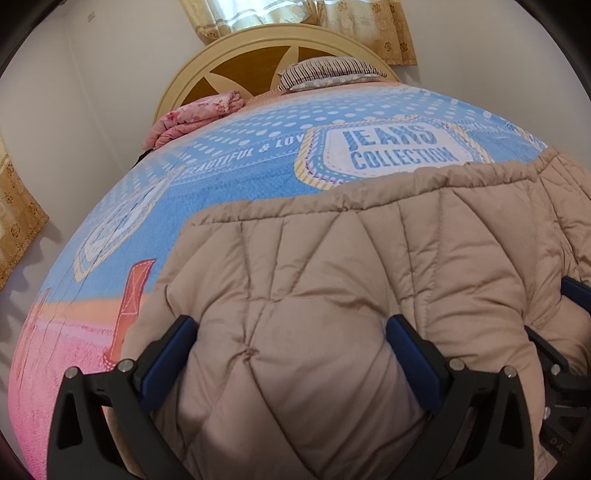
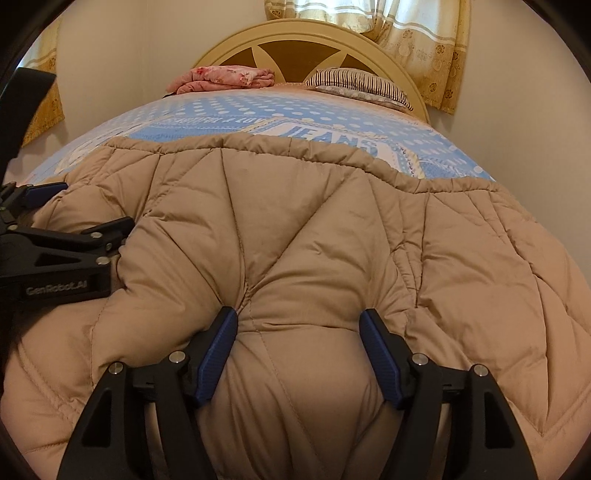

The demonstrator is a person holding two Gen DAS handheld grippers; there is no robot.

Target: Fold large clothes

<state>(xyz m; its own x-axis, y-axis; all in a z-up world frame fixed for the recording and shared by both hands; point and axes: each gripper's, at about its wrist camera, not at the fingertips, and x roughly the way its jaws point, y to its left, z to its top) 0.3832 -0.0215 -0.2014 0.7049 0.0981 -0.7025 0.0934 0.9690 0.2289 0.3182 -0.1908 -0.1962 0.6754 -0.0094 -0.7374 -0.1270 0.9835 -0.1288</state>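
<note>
Two claws: both are pressed into the same tan quilted jacket (image 1: 332, 280), side by side near its close edge.
Curtain, far left: a gold patterned curtain (image 1: 18, 221) is seen at the left edge of the left wrist view.
Bed cover: a blue, dotted sheet (image 1: 229, 173) with "JEANS COLLECTION" lettering is spread over the bed, turning pink at the near left corner.
Left claw: the left claw (image 1: 291, 332) is spread wide, with a thick bulge of jacket padding filling the gap between its blue pads (image 1: 168, 354).
Jacket: it is laid flat on the bed, its stitched hem turned toward the headboard; it covers the near half of the sheet.
Right claw: the right claw (image 2: 299, 325) is likewise spread, its pads (image 2: 218, 354) sunk into a fold of padding; whether the fabric is truly gripped or only pressed cannot be told.
Neighbour in view: the left claw's black frame is seen at the left edge of the right wrist view, resting on the jacket.
Far end: a folded pink floral blanket (image 2: 225, 78) and a striped pillow (image 2: 362, 86) are placed against the cream headboard (image 2: 310, 29).
</note>
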